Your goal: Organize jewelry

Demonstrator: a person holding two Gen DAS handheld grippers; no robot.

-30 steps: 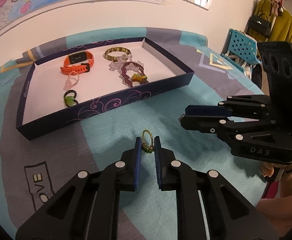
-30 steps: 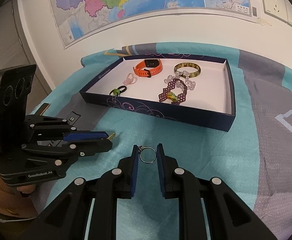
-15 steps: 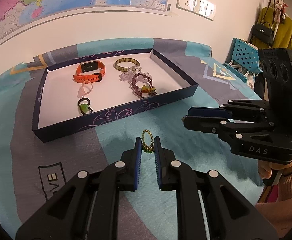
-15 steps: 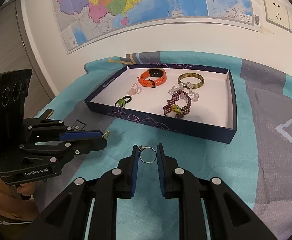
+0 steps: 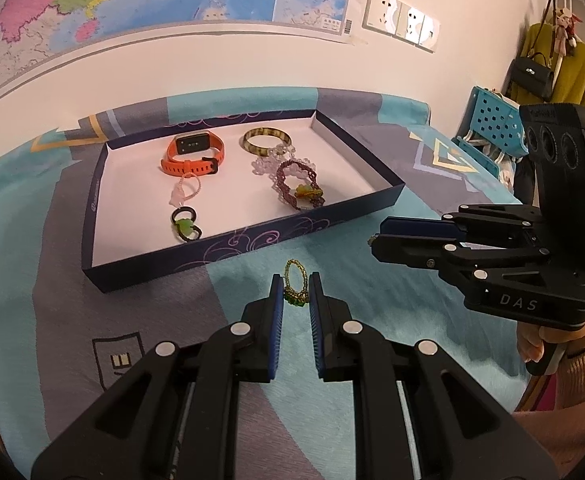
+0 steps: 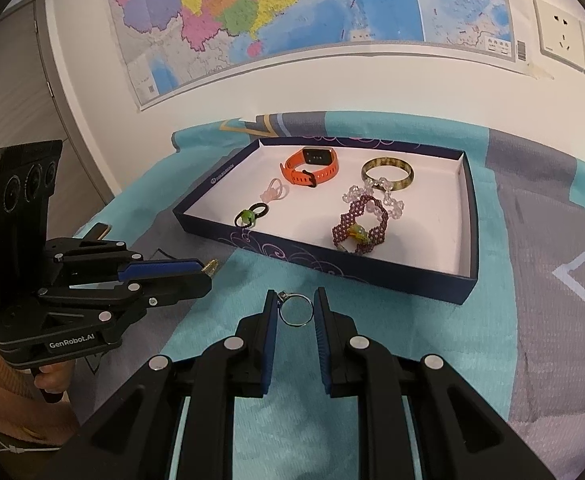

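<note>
My left gripper [image 5: 295, 280] is shut on a small gold-and-green beaded ring [image 5: 295, 286], held above the cloth just in front of the navy tray [image 5: 252, 236]. My right gripper [image 6: 295, 296] is shut on a thin silver ring [image 6: 296, 311], also short of the tray's near wall [image 6: 332, 264]. Each gripper shows in the other's view: the right gripper [image 5: 372, 240] at the right, the left gripper [image 6: 208, 270] at the left with gold beads at its tip. In the tray lie an orange watch [image 5: 194, 156], an amber bangle [image 5: 266, 140], a purple beaded bracelet [image 5: 296, 188] and small rings.
A teal and grey patterned cloth [image 5: 92, 320] covers the table. A wall with a map [image 6: 292, 20] and sockets stands right behind the tray. A blue perforated crate [image 5: 492, 120] and hanging clothes are at the far right. A hand in a pink sleeve [image 5: 552, 344] holds the right gripper.
Both views have tipped up slightly, showing more wall, and the tray sits lower in the frames. Both rings stay held between the fingers as before.
</note>
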